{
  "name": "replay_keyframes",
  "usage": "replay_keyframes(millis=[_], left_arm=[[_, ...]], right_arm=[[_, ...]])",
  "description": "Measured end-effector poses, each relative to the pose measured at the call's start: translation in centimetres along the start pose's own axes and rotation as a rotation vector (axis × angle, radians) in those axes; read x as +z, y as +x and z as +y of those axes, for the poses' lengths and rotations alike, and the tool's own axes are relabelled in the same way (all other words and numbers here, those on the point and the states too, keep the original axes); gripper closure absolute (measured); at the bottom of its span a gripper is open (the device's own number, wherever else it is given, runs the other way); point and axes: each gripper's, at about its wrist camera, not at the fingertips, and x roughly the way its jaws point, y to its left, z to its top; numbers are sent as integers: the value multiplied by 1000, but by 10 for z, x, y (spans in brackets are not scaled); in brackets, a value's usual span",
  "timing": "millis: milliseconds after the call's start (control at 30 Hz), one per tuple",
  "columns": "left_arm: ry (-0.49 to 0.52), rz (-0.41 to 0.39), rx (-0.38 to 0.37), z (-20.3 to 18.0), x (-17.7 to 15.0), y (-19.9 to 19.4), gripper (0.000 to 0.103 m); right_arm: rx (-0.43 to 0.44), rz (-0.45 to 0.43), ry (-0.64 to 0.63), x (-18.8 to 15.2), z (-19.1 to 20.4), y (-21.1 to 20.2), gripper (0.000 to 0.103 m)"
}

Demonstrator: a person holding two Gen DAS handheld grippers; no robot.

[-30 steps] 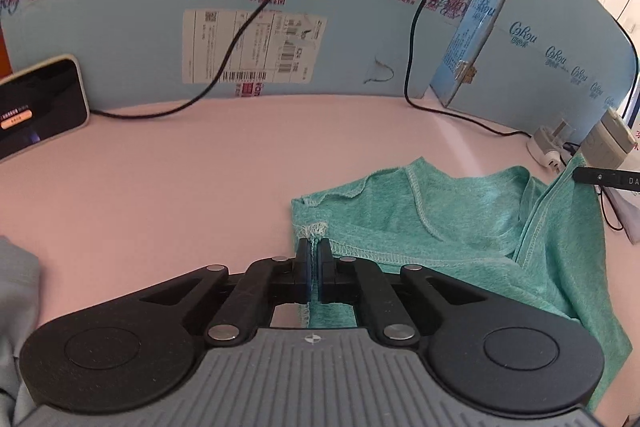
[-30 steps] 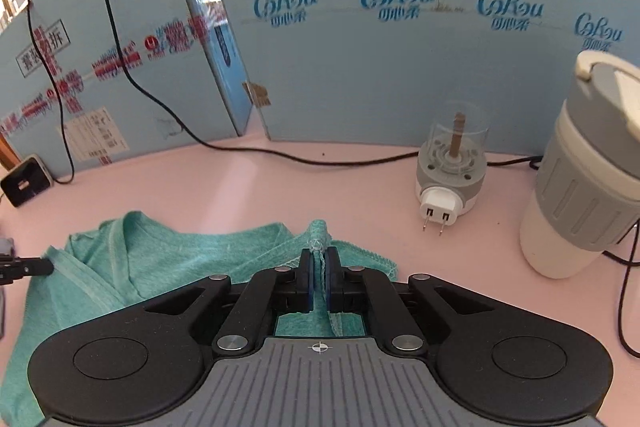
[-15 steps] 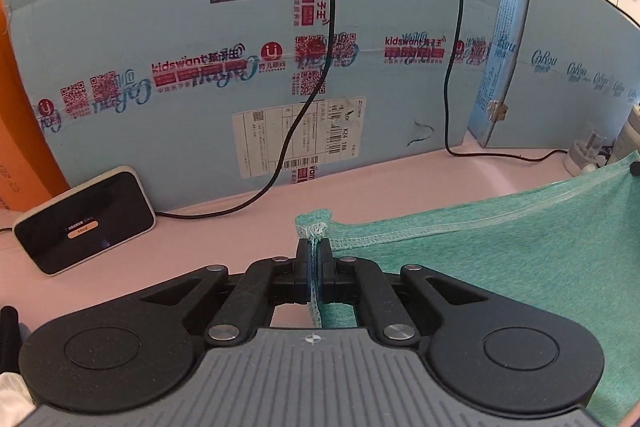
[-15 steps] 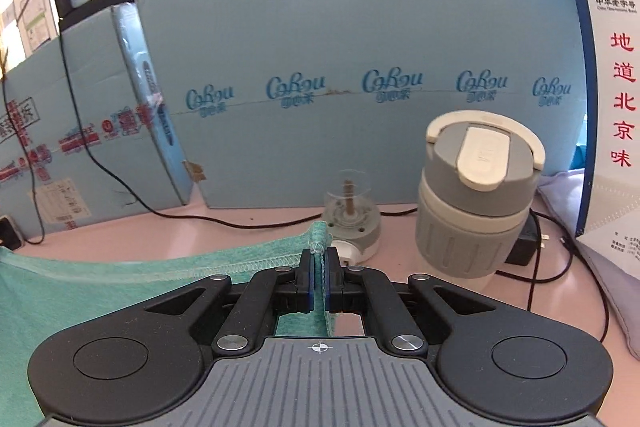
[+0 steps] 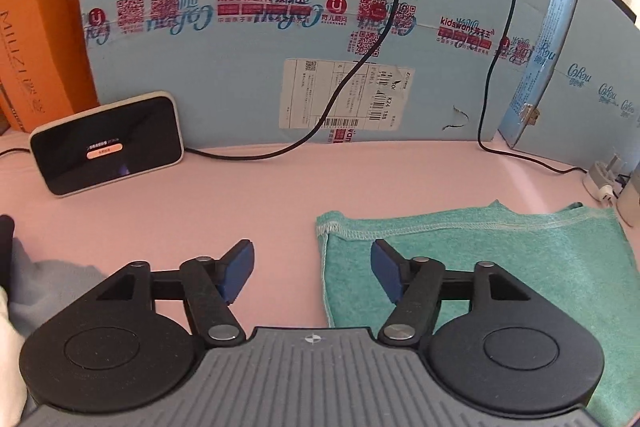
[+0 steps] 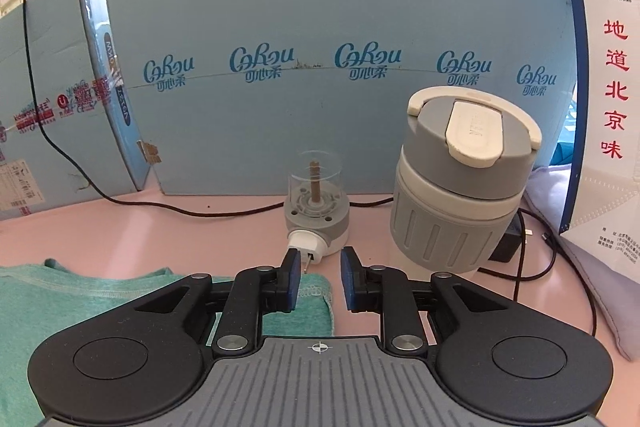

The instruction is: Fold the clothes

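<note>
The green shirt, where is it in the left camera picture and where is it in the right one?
Left wrist view: the green shirt lies flat on the pink table, lower right, under the right fingertip.
Right wrist view: the shirt lies lower left, its corner between the open fingers.
Shared landmark: the small grey plug-in device, at the far right edge in the left view.
</note>
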Motion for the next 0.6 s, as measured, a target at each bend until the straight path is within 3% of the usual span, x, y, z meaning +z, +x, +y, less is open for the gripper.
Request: replay_keyframes(millis=[133, 367, 600], left_arm=[[-23, 15, -27, 7, -20, -32, 30], [-163, 82, -56, 7, -82, -74, 29], [-174, 127, -203, 12, -123, -103, 29]], right_arm=[[-2, 39, 68, -16, -8, -9, 71], [-15, 102, 174, -55, -16, -40, 71], [-61, 162, 253, -99, -23, -96, 70]])
